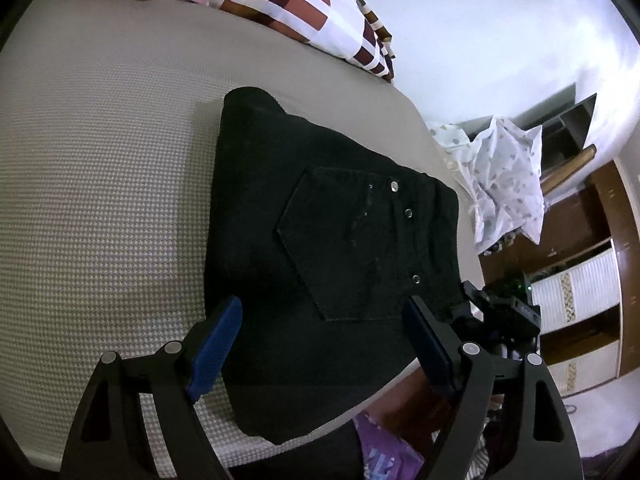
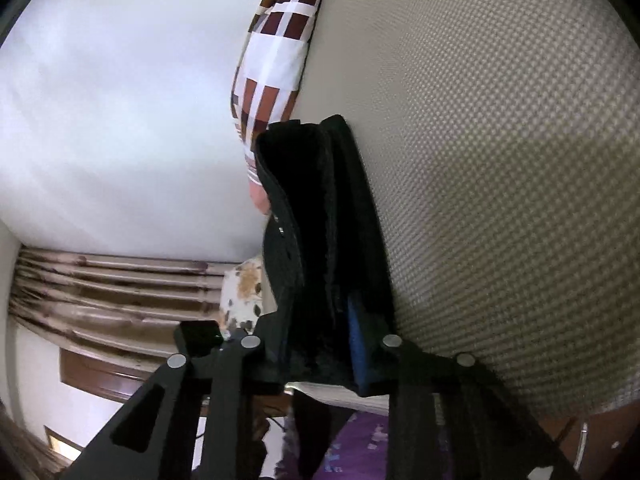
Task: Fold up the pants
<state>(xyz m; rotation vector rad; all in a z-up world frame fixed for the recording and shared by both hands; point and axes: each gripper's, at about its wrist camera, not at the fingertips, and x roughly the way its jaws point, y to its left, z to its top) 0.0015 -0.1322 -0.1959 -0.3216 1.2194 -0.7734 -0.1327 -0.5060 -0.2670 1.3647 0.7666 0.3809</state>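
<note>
A beige waffle-textured bed cover [image 1: 100,200] spreads beneath and ahead of both claws, filling the space to the right of the right gripper [image 2: 320,344] in its own view. On it lie the black pants [image 1: 328,240], folded into a compact stack, back pocket and metal rivets facing up, directly ahead of the left gripper [image 1: 320,344] and reaching in between its fingers. Beyond the pants, at the far edge of the bed, rests a pillow [image 1: 288,4] checked in white, brown and pink. Off to the left claw's right, past the bed's edge, a crumpled spotted cloth [image 1: 504,176] sits before wooden shelving [image 1: 580,264]. The left gripper's blue-padded fingers [image 1: 218,344] stand wide apart, hovering over the stack's near end. The right gripper is clamped on the stack's edge, layered black denim pinched against its blue pad [image 2: 360,344].
</note>
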